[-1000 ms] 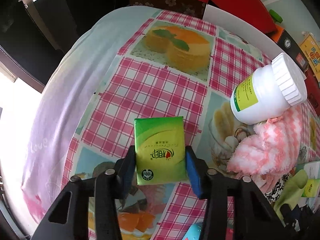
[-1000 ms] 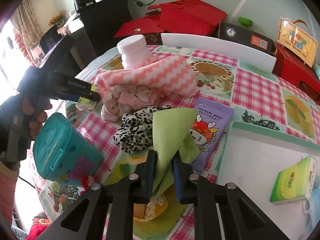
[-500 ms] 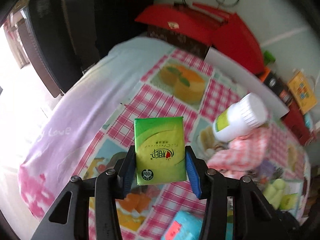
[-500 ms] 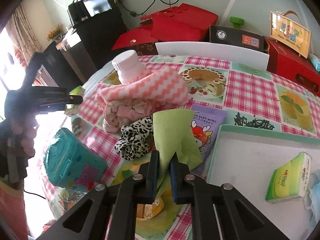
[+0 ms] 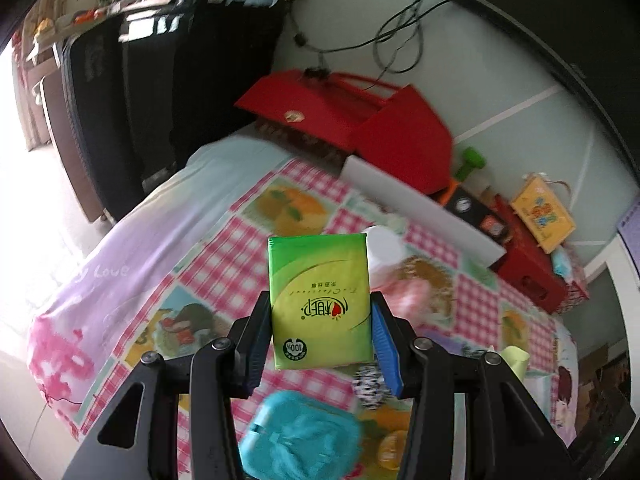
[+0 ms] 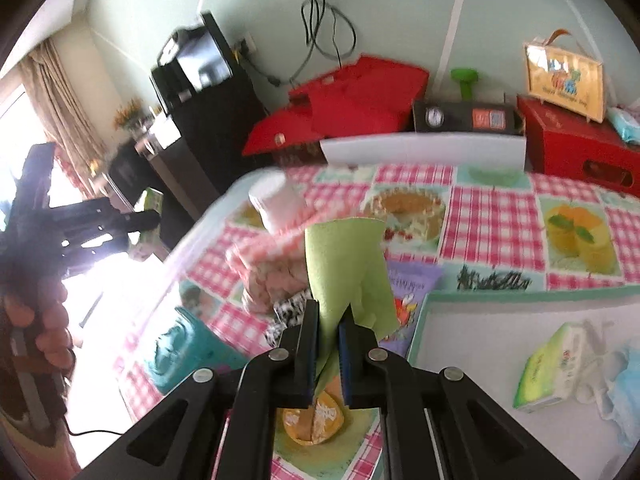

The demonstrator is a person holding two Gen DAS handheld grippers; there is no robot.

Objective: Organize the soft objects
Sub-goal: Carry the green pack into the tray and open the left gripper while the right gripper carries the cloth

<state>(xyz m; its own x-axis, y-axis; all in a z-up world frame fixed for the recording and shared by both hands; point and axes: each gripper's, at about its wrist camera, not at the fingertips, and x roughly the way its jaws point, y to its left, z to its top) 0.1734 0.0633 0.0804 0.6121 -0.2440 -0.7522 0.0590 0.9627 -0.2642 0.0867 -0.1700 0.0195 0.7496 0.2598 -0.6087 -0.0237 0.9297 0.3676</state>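
Holding two soft things up in the air is what you are doing right now. Your left claw (image 5: 322,328) is clamped on a green tissue pack (image 5: 320,300), with one blue pad on each side of it. The pack stands upright between the pads, high above the bench (image 5: 224,264). Your right claw (image 6: 329,344) is pinched tight on a green cloth (image 6: 344,264). The cloth sticks up out of the pads like a floppy flag.

You are in the carrying step, I think. Both things are picked up, but neither one is put away yet.

Look at the white tray (image 6: 500,320) near your right claw. Another tissue pack (image 6: 548,372) lies in it, next to a pale blue soft thing (image 6: 624,380). That looks like the place where the soft things go.

Next, you likely need to bring each claw over the tray. Go low before you let go, so nothing bounces out. Put the cloth down on a bare spot. Set the pack near the other pack.

A pink towel (image 6: 272,264), a spotted scrunchie (image 6: 290,312) and a purple wipes pack (image 6: 412,288) are left on the bench. The teal box (image 5: 300,436) and the white bottle (image 6: 276,204) look hard, so they may stay.
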